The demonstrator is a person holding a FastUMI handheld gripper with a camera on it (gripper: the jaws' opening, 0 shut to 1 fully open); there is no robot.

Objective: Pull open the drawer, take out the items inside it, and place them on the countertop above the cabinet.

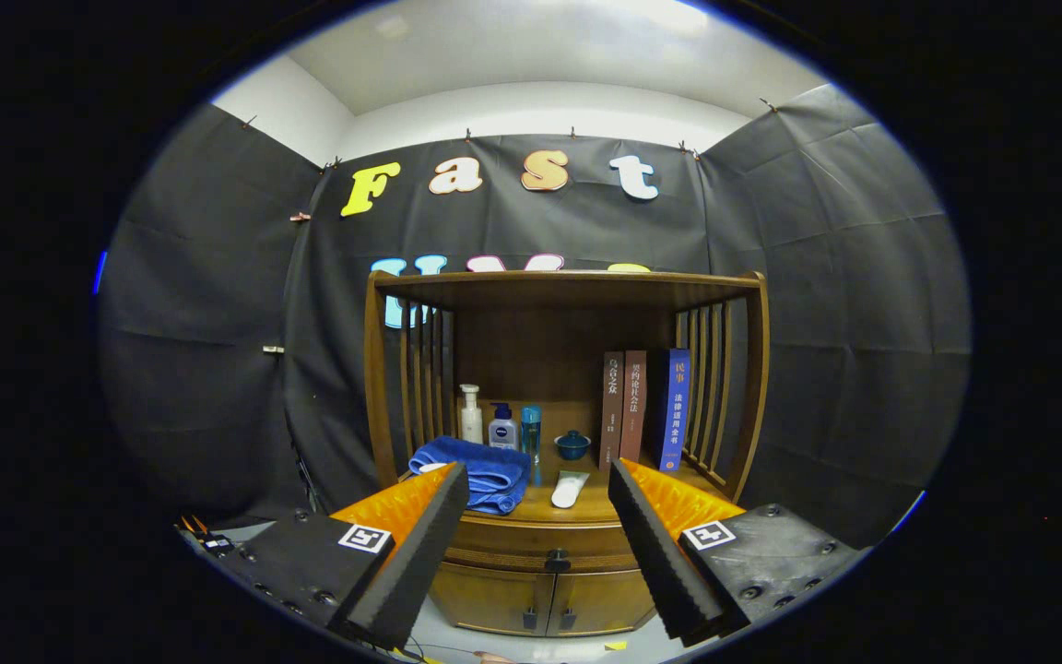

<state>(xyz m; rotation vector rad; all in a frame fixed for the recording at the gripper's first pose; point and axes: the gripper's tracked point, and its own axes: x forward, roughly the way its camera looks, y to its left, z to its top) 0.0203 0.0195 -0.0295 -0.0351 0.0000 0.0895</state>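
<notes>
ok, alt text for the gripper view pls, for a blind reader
The hand-held gripper, fingers open and holding nothing, faces a wooden cabinet whose drawer is closed, its knob between the fingers. On the countertop beyond sit a folded blue towel, three bottles, a small blue lidded bowl and three upright books.

My spread, empty jaws covered both ends of the drawer (540, 542), whose front was shut so I saw nothing inside. The left one hid part of the blue towel (485, 475) on the tabletop (586, 504). Bottle (502, 429) labels were too small to make out.
</notes>
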